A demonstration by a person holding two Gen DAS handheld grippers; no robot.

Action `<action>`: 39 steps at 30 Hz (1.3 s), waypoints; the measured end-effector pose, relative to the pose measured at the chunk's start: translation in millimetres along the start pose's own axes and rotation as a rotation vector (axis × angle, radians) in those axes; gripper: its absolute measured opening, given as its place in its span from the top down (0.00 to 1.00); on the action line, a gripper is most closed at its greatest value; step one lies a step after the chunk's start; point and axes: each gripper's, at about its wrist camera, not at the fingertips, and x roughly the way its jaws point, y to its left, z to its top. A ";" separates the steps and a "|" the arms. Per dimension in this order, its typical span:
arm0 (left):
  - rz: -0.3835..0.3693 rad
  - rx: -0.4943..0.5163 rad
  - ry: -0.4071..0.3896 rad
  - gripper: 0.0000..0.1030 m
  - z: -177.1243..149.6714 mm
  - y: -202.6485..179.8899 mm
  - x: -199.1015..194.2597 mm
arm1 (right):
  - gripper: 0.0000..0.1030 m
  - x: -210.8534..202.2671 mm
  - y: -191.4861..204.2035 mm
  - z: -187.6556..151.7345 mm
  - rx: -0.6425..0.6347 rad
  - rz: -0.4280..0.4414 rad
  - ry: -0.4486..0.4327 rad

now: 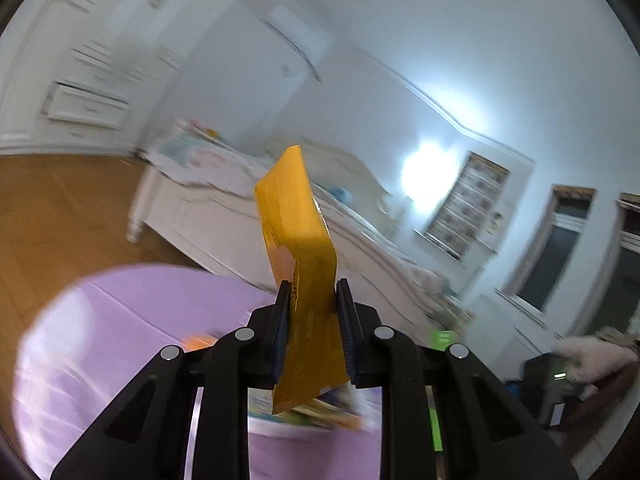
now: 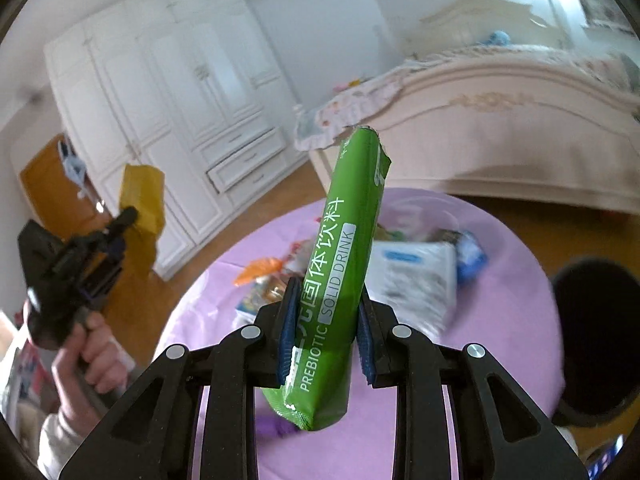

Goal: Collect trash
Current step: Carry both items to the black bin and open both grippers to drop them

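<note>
1. Above the round table [image 2: 500, 320] with its purple cloth, both tools are loaded. My left gripper [image 1: 310, 300] is clamped on a yellow wrapper [image 1: 294, 216], which stands up from the jaws. My right gripper [image 2: 328, 308] is clamped on a green drink sachet [image 2: 344, 248], also upright.
2. From the right wrist view I see the left gripper [image 2: 120, 224] off the table's left edge, held in a hand [image 2: 94, 354], wrapper raised over the floor.
3. Progress, my read: two pieces picked, neither dropped yet. A dark bin [image 2: 592, 340] sits just beside the table's right edge; looks like the target.
4. Left to do: a litter pile [image 2: 280, 276] remains near the table's middle, including an orange wrapper [image 2: 260, 268] and a white-and-blue packet [image 2: 416, 276]. Details blurred, count unclear.
5. Surroundings: bed [image 2: 500, 132] beyond the table's far edge, white wardrobe [image 2: 168, 120] on the far left wall.
6. Obstructions: nothing between right gripper and bin that I can see. Left gripper is well apart from the bin, so it must cross over the table and its pile.
</note>
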 end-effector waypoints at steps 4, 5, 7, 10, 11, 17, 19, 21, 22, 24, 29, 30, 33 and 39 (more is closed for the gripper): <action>-0.071 0.051 0.164 0.77 -37.2 -58.2 44.7 | 0.74 -25.2 -57.9 -12.1 0.087 -0.037 -0.044; -0.089 0.054 0.201 0.77 -47.3 -68.9 57.5 | 0.74 -27.5 -69.7 -11.2 0.111 -0.051 -0.058; -0.128 0.050 0.288 0.77 -73.1 -90.5 89.0 | 0.74 -43.4 -101.0 -17.0 0.165 -0.082 -0.084; -0.176 0.051 0.397 0.77 -107.4 -118.3 132.9 | 0.74 -61.6 -155.7 -26.2 0.255 -0.147 -0.116; -0.188 0.061 0.424 0.77 -116.5 -129.7 147.2 | 0.74 -65.6 -171.2 -30.7 0.279 -0.166 -0.122; -0.221 0.125 0.602 0.77 -179.3 -188.3 221.4 | 0.74 -71.7 -272.4 -66.8 0.459 -0.271 -0.091; -0.215 0.145 0.653 0.77 -195.8 -201.6 243.1 | 0.74 -66.4 -297.5 -78.7 0.502 -0.285 -0.065; -0.202 0.160 0.698 0.77 -212.2 -209.1 260.6 | 0.74 -60.6 -313.4 -87.4 0.525 -0.293 -0.055; -0.198 0.166 0.714 0.77 -216.4 -214.2 264.8 | 0.74 -57.7 -321.1 -91.3 0.538 -0.296 -0.048; -0.188 0.187 0.737 0.77 -225.7 -221.8 277.4 | 0.74 -53.1 -327.5 -93.8 0.557 -0.299 -0.042; -0.143 0.256 0.781 0.75 -236.1 -239.8 307.4 | 0.45 -30.5 -353.0 -85.4 0.612 -0.315 -0.046; -0.135 0.269 0.788 0.74 -237.7 -241.6 309.1 | 0.40 -30.1 -357.1 -84.9 0.615 -0.322 -0.047; -0.096 0.290 0.797 0.41 -238.1 -243.0 307.5 | 0.39 -33.5 -357.3 -77.0 0.613 -0.328 -0.049; -0.060 0.276 0.736 0.20 -216.0 -235.2 274.2 | 0.40 -50.3 -327.2 -64.4 0.577 -0.313 -0.070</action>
